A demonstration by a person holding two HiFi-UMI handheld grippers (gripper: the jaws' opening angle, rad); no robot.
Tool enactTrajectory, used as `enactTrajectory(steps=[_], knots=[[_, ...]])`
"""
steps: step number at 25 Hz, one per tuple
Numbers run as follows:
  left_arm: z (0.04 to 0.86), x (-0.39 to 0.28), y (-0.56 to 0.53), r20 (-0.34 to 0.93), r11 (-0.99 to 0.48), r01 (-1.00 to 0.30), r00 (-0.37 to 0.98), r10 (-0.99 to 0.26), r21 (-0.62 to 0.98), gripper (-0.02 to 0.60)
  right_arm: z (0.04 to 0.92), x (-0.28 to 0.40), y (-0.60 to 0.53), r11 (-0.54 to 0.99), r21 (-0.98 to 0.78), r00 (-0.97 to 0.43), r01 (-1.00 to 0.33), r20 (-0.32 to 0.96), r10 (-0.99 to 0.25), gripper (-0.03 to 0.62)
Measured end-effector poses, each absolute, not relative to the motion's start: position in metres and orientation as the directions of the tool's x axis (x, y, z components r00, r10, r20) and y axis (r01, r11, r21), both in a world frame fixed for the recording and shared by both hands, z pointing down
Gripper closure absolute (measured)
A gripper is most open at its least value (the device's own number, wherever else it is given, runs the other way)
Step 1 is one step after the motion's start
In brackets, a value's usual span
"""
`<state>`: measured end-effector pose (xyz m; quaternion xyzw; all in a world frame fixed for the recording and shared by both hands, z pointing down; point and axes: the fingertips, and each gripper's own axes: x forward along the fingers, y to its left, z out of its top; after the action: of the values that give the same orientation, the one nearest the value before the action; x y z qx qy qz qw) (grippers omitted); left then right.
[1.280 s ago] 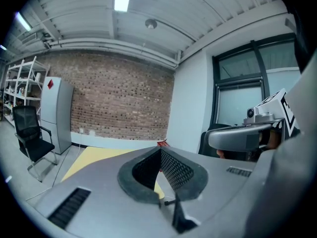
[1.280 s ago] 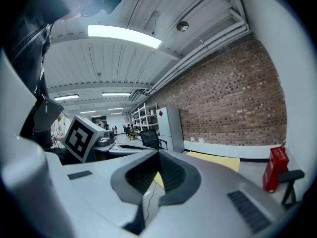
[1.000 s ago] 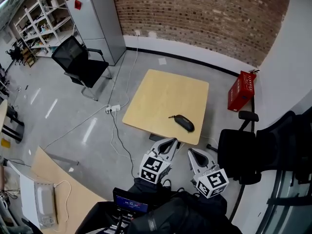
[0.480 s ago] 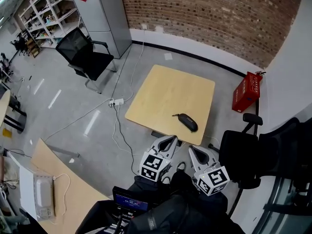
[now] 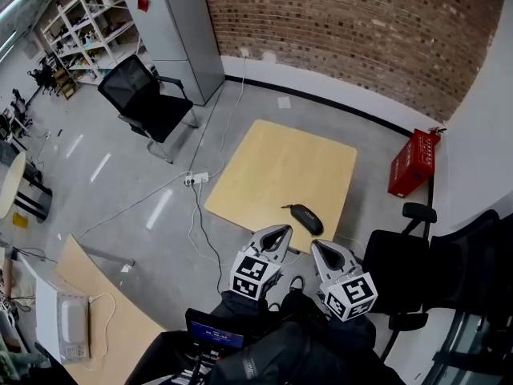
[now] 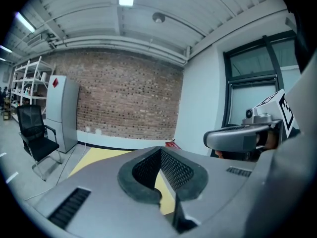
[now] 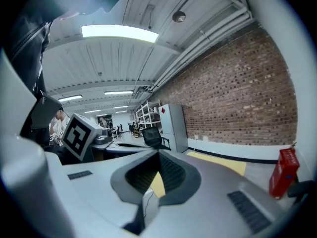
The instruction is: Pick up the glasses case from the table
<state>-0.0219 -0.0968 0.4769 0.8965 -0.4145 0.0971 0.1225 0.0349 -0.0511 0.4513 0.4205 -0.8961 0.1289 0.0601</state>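
The black glasses case lies near the front right corner of the light wooden table in the head view. My left gripper hovers just short of the table's front edge, left of the case, jaws shut and empty. My right gripper is beside it, slightly nearer me and just below the case, also shut with nothing in it. Neither gripper touches the case. In both gripper views the case is hidden behind the jaws; only a yellow strip of table shows.
A black office chair and a grey cabinet stand beyond the table's left. A red box sits on the floor to the right, with another black chair close to my right gripper. Cables and a power strip lie left of the table.
Both grippers have moved forward toward the table together. The case now lies closer to their tips. The jaws stayed shut.
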Motion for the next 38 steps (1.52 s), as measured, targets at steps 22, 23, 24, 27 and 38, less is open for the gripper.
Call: enactTrajectory(steps=[22, 23, 24, 27, 38], knots=[[0.529, 0.006, -0.157, 0.426, -0.547, -0.824, 0.552, -0.717, 0.147, 0.581, 0.519, 0.091, -0.129, 0.601, -0.311, -0.677, -0.736, 0.313, -0.666, 0.589], [0.533, 0.004, -0.157, 0.433, -0.539, -0.829, 0.545, -0.718, 0.151, 0.581, 0.523, 0.09, -0.131, 0.602, -0.315, -0.679, -0.734, 0.321, -0.66, 0.589], [0.537, 0.0, -0.158, 0.439, -0.531, -0.833, 0.539, -0.719, 0.154, 0.581, 0.528, 0.089, -0.133, 0.602, -0.318, -0.68, -0.733, 0.33, -0.655, 0.589], [0.549, -0.012, -0.161, 0.453, -0.511, -0.843, 0.526, -0.72, 0.167, 0.581, 0.543, 0.083, -0.142, 0.6, -0.312, -0.676, -0.736, 0.366, -0.639, 0.589], [0.629, -0.041, -0.171, 0.581, -0.469, -0.846, 0.522, -0.624, 0.256, 0.581, 0.63, 0.073, -0.148, 0.568, -0.282, -0.608, -0.773, 0.582, -0.54, 0.589]])
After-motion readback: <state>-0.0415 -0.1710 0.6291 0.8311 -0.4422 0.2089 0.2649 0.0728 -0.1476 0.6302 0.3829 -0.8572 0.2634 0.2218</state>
